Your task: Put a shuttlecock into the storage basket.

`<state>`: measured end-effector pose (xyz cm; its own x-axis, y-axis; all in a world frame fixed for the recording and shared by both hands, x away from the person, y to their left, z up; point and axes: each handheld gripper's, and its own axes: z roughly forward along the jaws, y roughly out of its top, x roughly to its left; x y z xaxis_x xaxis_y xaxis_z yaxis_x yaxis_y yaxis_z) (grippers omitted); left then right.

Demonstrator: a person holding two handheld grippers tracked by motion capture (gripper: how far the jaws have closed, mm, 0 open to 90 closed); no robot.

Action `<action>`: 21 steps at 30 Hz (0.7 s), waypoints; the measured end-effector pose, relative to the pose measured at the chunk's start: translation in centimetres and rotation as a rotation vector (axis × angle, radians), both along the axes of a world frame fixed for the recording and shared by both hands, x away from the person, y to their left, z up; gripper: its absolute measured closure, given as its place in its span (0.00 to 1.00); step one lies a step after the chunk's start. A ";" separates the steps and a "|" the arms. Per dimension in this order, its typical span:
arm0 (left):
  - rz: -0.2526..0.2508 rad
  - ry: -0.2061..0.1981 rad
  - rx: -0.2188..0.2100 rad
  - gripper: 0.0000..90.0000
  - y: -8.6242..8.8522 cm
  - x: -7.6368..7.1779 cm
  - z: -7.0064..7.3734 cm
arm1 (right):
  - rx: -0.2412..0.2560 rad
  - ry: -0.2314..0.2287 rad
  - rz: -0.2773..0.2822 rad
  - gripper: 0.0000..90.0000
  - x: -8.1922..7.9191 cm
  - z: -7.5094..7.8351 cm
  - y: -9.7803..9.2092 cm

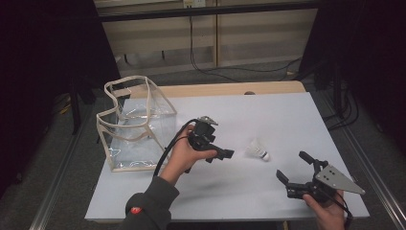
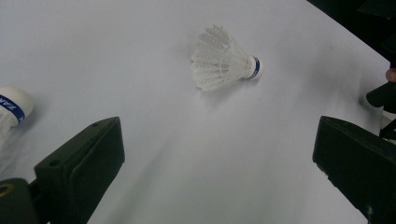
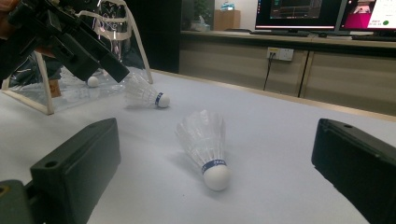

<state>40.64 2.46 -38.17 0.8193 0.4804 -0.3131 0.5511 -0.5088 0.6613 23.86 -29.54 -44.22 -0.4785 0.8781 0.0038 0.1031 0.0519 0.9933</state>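
A white shuttlecock (image 1: 257, 149) with a blue band lies on its side on the white table (image 1: 268, 110), between my two grippers. My left gripper (image 1: 218, 143) hovers just left of it, jaws wide apart and empty. In the left gripper view the shuttlecock (image 2: 224, 65) lies ahead, and a second shuttlecock (image 2: 11, 109) pokes in at the left edge. My right gripper (image 1: 293, 166) stands open near the front right. From the right gripper (image 3: 217, 135) the near shuttlecock (image 3: 201, 137) lies between the jaws' lines. The second shuttlecock (image 3: 144, 93) lies farther off, under the left gripper (image 3: 70, 42).
A clear plastic bag (image 1: 143, 129) with beige trim stands open at the table's left. Inside the bag (image 3: 112, 18) lies a small white round thing (image 3: 93, 81). Cables run across the floor beyond the far edge. Monitors stand on a counter in the background.
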 end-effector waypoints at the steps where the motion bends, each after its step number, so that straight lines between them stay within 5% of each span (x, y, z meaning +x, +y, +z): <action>1: 0.003 0.002 -0.005 0.02 -0.1 0.0 -0.1 | 0.000 0.000 0.000 0.02 0.0 0.0 0.0; 21: 0.006 -0.016 0.007 0.03 -1.6 0.2 -0.7 | -0.002 -0.002 -0.003 0.02 0.0 0.0 -0.1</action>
<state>40.84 0.85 -38.85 0.8213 0.4875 -0.2963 0.5433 -0.5103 0.6666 23.86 -29.60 -44.22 -0.4756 0.8797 0.0013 0.1010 0.0531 0.9935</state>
